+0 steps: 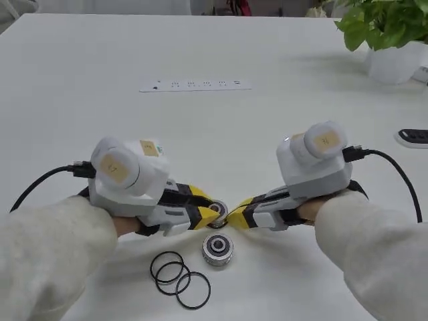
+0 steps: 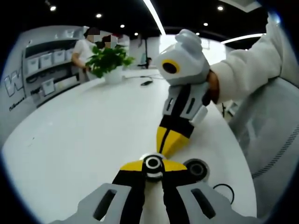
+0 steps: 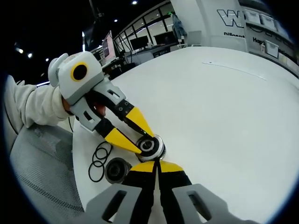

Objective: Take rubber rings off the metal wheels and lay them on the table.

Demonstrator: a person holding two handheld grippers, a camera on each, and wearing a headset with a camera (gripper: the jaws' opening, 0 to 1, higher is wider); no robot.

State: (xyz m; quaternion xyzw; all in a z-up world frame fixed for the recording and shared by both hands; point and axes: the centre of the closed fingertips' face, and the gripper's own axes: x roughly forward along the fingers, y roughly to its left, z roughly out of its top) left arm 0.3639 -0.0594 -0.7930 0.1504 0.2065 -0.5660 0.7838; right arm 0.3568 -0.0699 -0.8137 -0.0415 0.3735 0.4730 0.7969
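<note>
Left gripper (image 2: pixel 153 166) clenched on metal wheel (image 3: pixel 150 146), beside second wheel (image 1: pixel 218 248) on table (image 1: pixel 100 87). Right gripper (image 3: pixel 159 164) jaws pressed together at wheel rim; ring catch unclear. Advice: keep left clamp firm, peel outward evenly, lay by 3 rubber rings (image 1: pixel 179 275).

Your left tongs (image 1: pixel 215 215) and right tongs (image 1: pixel 234 217) meet tip to tip at a wheel (image 3: pixel 150 147). A second wheel (image 1: pixel 218 248) sits nearer you on the surface (image 1: pixel 200 140), with rings (image 1: pixel 178 281) to its left. A power strip (image 1: pixel 195 85) lies well behind.
</note>
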